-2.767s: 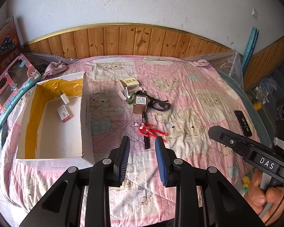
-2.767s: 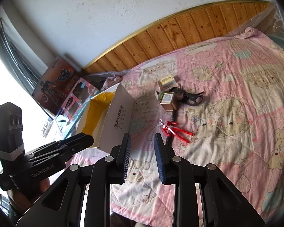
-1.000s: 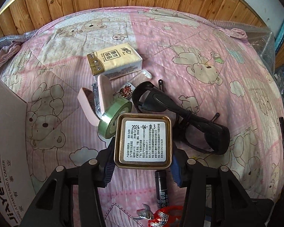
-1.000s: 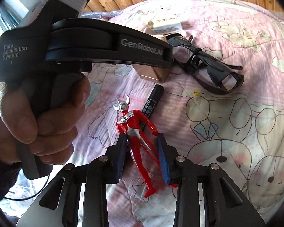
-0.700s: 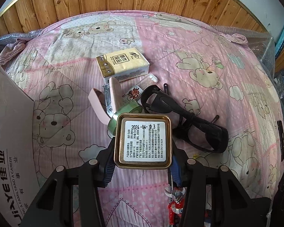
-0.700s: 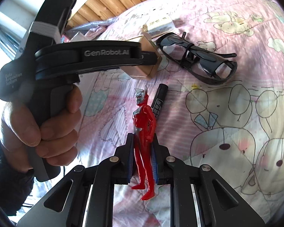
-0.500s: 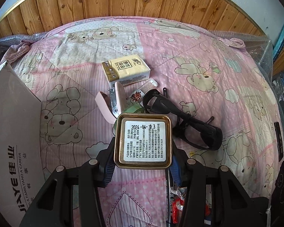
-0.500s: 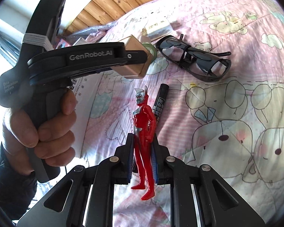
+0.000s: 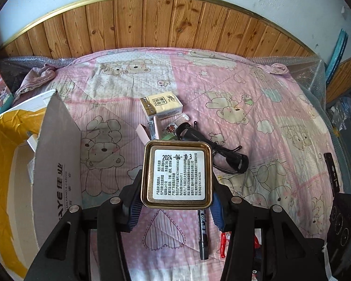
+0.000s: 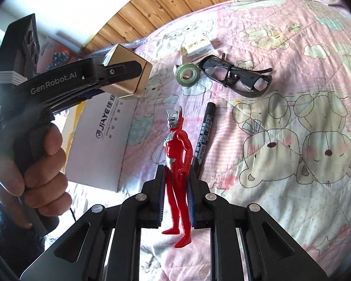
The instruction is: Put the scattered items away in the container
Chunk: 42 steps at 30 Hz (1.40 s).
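Both loads are lifted off the bed, the left gripper (image 9: 176, 208) clamping a gold tin (image 9: 176, 174) and the right gripper (image 10: 175, 195) a red toy figure (image 10: 176, 164), so next comes carrying them left over the open cardboard box (image 9: 56, 164).

Left gripper (image 9: 177, 197): black, two blue-padded fingers closed on the sides of a square gold metal tin (image 9: 177, 175), label side toward the camera.
Left hand (image 10: 37, 164): bare, curled around the pistol grip.
Right gripper (image 10: 176, 195): black, blue pads clamped on the hips of a red-and-silver plastic hero figure (image 10: 177, 161), head beyond the fingertips.
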Each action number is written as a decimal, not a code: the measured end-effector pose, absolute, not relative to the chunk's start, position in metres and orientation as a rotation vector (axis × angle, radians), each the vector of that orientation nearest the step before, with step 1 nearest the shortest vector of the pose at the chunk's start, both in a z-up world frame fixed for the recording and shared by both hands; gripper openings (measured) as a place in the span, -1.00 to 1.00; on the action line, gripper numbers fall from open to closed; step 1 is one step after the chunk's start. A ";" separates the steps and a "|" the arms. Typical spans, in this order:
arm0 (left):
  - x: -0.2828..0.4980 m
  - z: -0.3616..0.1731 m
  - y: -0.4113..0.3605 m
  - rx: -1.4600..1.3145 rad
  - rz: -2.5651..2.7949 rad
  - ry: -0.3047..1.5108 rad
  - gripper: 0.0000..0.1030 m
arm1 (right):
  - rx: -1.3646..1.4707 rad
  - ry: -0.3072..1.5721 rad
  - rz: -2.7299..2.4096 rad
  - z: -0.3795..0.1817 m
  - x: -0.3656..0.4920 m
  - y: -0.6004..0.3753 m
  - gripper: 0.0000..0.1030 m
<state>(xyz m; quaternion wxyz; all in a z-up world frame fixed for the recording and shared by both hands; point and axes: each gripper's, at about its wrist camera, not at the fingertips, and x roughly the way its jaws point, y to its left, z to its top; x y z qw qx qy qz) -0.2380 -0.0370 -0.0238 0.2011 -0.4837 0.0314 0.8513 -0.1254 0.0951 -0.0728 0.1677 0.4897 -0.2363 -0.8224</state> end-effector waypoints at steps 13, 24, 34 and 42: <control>-0.171 0.030 -0.069 -1.224 2.411 0.033 -0.03 | 1.312 -0.607 -2.405 -0.028 -0.081 0.068 -0.67; -0.124 0.053 -0.099 -1.171 2.427 -0.032 -0.03 | 1.273 -0.580 -2.429 -0.006 -0.048 0.050 -0.67; -0.089 0.068 -0.122 -1.116 2.446 -0.077 -0.03 | 1.241 -0.537 -2.453 0.008 -0.024 0.033 -0.67; -0.066 0.078 -0.148 -1.079 2.483 -0.116 -0.03 | 1.202 -0.500 -2.460 0.021 -0.007 0.016 -0.67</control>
